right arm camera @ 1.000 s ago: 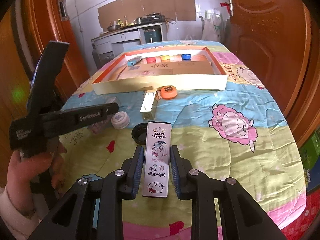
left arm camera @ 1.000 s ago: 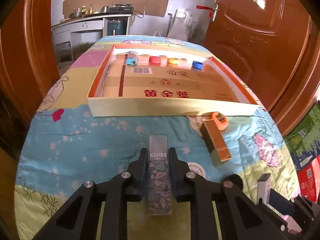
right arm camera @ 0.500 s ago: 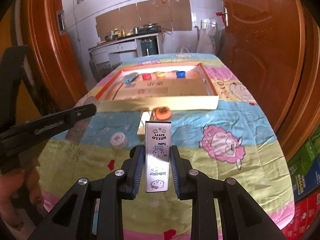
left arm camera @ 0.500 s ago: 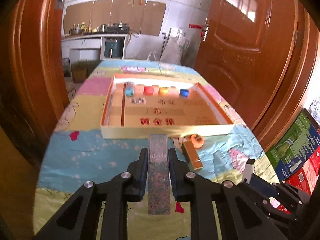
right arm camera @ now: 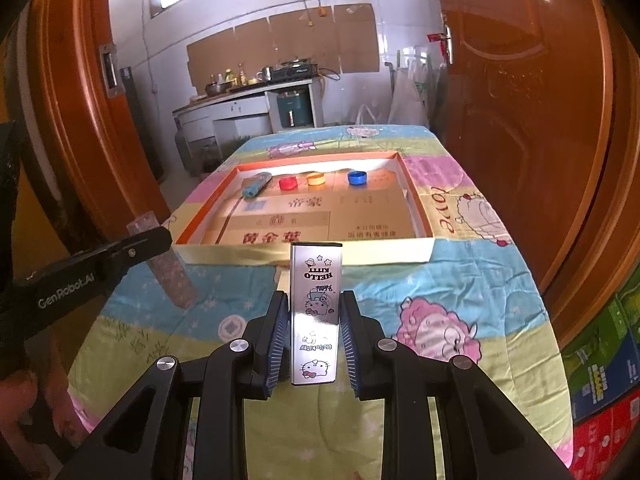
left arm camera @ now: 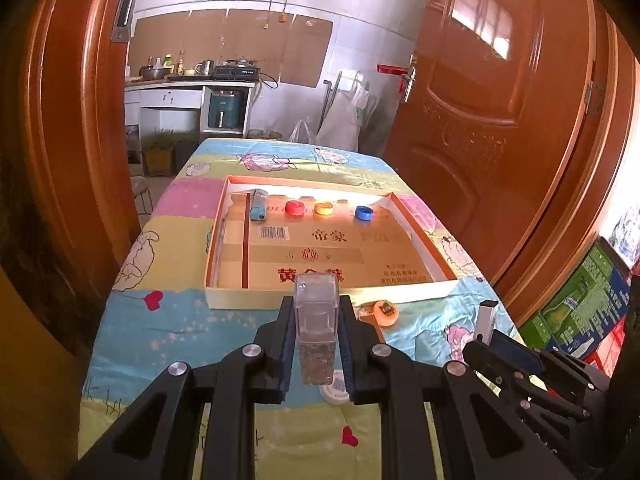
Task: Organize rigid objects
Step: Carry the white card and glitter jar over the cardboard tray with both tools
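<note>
- The silver case [right arm camera: 316,312], clamped between the right gripper's [right arm camera: 315,320] pads, bears "HELLO KITTY" upside down near its far end and "HelloKitty" upside down nearer the camera.
- The left gripper [right arm camera: 132,248], at nine o'clock in the right wrist view, carries "GenRobot.AI" in white along its black finger.
- The cardboard tray [left arm camera: 224,292] floor has a barcode [left arm camera: 274,232] toward ten o'clock, large red Chinese characters [left arm camera: 310,276] along the near edge, and smaller Chinese print further in, too small to read.
- The tablecloth [right arm camera: 460,280] shows "love" in red beside the tray's three o'clock side.
</note>
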`<state>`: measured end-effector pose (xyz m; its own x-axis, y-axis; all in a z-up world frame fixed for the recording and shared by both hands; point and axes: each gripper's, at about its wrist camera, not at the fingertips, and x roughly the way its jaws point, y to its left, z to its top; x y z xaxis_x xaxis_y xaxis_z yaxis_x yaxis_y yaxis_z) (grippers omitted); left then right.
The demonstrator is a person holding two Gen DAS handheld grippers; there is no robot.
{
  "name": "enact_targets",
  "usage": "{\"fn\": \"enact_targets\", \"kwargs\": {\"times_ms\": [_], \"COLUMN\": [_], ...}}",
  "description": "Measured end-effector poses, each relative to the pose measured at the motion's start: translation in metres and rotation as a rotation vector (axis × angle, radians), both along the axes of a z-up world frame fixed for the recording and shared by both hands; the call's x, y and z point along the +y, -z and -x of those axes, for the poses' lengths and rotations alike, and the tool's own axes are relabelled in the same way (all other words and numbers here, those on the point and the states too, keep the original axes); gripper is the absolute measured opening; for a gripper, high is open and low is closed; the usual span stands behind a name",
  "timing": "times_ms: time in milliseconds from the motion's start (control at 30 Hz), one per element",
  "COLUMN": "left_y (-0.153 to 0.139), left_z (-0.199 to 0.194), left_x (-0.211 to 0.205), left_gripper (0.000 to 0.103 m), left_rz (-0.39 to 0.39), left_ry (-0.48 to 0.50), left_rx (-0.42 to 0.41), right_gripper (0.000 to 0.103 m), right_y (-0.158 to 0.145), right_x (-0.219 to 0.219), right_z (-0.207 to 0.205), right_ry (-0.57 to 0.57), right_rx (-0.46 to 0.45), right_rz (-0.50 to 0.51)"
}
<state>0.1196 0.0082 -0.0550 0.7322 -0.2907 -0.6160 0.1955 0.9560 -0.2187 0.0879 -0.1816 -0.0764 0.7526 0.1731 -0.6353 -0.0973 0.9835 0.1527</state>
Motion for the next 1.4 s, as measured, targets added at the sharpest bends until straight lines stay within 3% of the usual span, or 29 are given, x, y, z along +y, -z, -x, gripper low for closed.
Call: {"fn": "enact_targets", "kwargs": {"times_ms": [500,1400], "left_y": [-0.01,-0.002], "left_z": [-0.043,-0.115], "left_x": [-0.008,-0.036], "left_gripper": [0.02,0.02], "left_rz": [0.036,0.021], "left_ry": [0.005,0.013], "left_rx": [0.003,0.054], "right_gripper": [0.027,0.027], "right_y": [-0.016,-0.011], "right_x": [-0.012,-0.04], "right_z": [-0.04,-0.12], "right_ry": [0.021,0.04], "right_rx": [-0.011,0.023], "right_rz": [-0.01,-0.032]}}
